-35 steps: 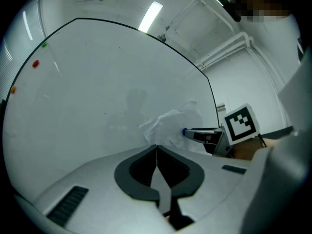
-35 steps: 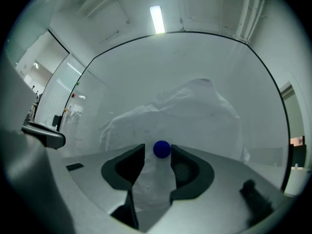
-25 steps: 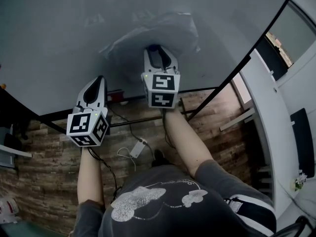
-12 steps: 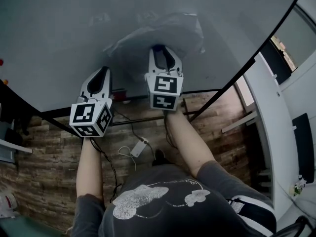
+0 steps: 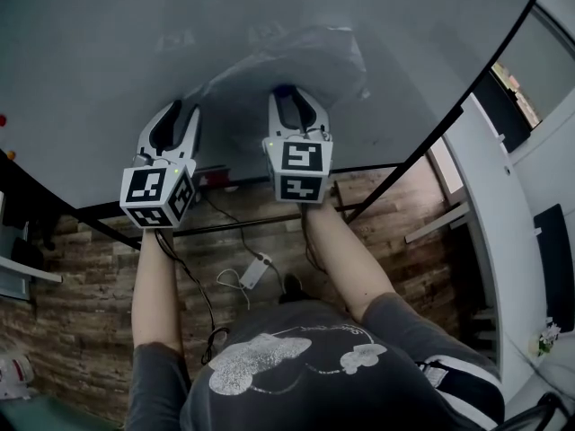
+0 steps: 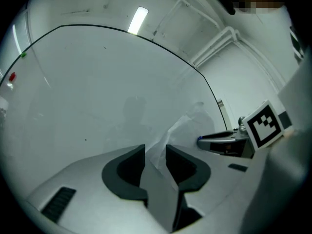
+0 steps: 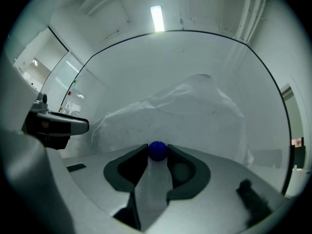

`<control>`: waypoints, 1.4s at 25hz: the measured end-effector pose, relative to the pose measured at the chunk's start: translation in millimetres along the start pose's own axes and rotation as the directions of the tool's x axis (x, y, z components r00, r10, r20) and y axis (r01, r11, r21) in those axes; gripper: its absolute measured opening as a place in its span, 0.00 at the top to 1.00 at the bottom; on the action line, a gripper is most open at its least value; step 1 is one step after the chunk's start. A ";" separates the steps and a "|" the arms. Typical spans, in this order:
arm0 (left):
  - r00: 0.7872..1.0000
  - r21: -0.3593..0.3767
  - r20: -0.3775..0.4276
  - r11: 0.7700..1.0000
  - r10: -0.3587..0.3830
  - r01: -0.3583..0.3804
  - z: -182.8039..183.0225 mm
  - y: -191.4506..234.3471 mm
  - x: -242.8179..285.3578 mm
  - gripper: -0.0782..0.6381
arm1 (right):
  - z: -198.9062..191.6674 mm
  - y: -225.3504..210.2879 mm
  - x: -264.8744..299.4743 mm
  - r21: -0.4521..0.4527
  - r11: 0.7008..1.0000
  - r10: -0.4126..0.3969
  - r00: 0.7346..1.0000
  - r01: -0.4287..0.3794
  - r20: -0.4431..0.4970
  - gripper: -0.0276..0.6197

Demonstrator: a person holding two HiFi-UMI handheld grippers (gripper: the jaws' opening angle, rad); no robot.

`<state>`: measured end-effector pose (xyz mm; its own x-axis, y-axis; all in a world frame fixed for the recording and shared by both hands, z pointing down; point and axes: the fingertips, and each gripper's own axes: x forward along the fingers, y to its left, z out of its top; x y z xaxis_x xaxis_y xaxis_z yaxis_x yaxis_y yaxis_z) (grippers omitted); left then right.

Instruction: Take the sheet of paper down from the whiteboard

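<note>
Gripping blue magnet (image 7: 157, 150) with right tongs (image 5: 287, 92) against crumpled sheet of paper (image 5: 296, 57) on whiteboard (image 5: 90, 52), upper centre; opening left tongs (image 5: 183, 109) at its lower-left corner, clamping nothing.

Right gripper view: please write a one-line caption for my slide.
The right tool grips a blue magnet on a crumpled sheet of paper on the whiteboard.

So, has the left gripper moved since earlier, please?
Yes: left gripper rose over the whiteboard's lower edge toward the paper; jaws opening, its corner between them.
</note>
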<state>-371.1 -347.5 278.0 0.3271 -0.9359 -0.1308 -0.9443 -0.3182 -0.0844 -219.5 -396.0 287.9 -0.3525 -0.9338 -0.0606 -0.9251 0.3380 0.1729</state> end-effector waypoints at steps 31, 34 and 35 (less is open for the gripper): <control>0.994 -0.062 -0.064 0.994 -0.093 0.089 -17.0 -35.3 17.7 0.87 | -0.9 1.6 -2.6 0.009 0.999 0.038 0.999 -0.038 0.007 0.76; 0.994 -0.080 -0.062 0.993 -0.093 0.088 -16.6 -35.3 14.2 0.87 | 1.0 3.1 -5.1 0.018 0.999 0.041 0.999 -0.041 0.005 0.76; 0.994 -0.087 -0.063 0.992 -0.092 0.086 -16.6 -35.4 12.1 0.87 | 2.7 2.7 -7.5 0.019 0.999 0.036 0.999 -0.036 0.010 0.76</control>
<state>-334.4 -350.1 295.8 0.4096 -0.9103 -0.0604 -0.9121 -0.4098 -0.0089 -219.7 -387.7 286.1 -0.3870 -0.9199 -0.0640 -0.9142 0.3737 0.1565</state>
